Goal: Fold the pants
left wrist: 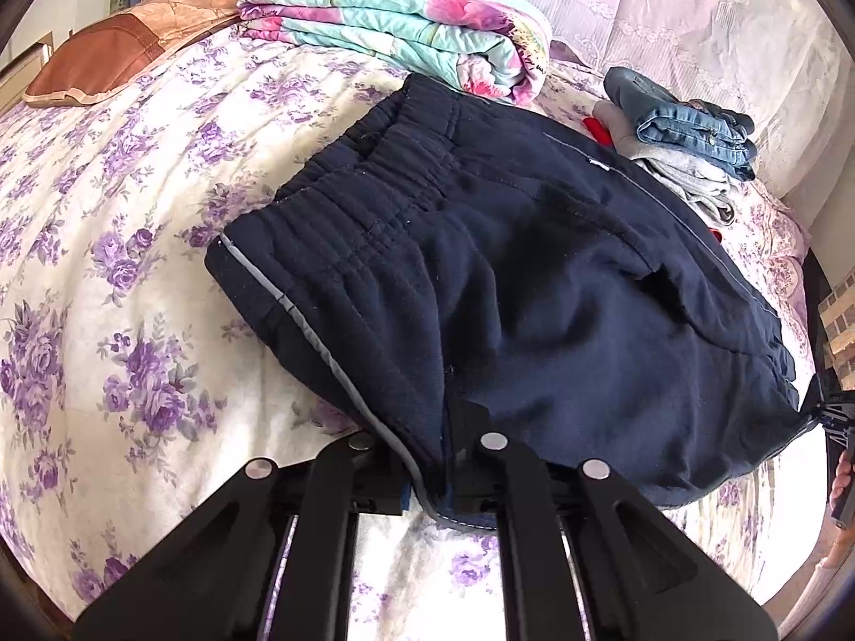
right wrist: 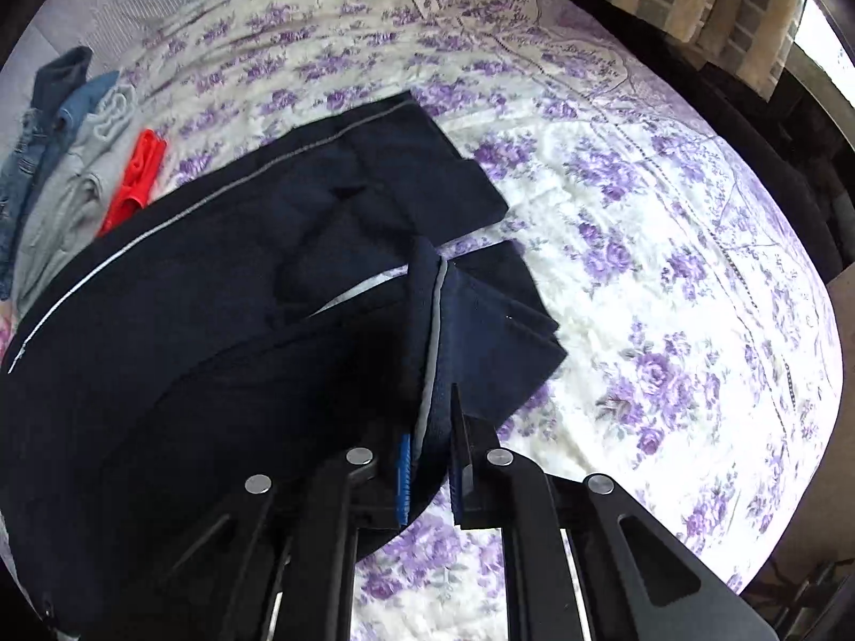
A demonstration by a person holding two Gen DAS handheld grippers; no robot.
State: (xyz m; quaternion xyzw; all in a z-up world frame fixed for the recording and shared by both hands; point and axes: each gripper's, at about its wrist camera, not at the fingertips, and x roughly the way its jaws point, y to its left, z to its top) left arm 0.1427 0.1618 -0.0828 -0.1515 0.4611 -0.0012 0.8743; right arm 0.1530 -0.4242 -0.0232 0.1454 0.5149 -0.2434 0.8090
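Soft, thick navy sweatpants (left wrist: 534, 267), spread ahead of both grippers on a floral bedspread (left wrist: 107, 267), are pinched by the left gripper (left wrist: 443, 475) near the waistband and by the right gripper (right wrist: 433, 459) at the piped leg seam, likely limp and fairly heavy.

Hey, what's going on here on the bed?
A person is folding dark navy pants on a floral bedspread with two handheld grippers. The left gripper is shut on the piped side seam near the waistband; the right gripper is shut on a leg edge. A stack of folded clothes lies beside them.
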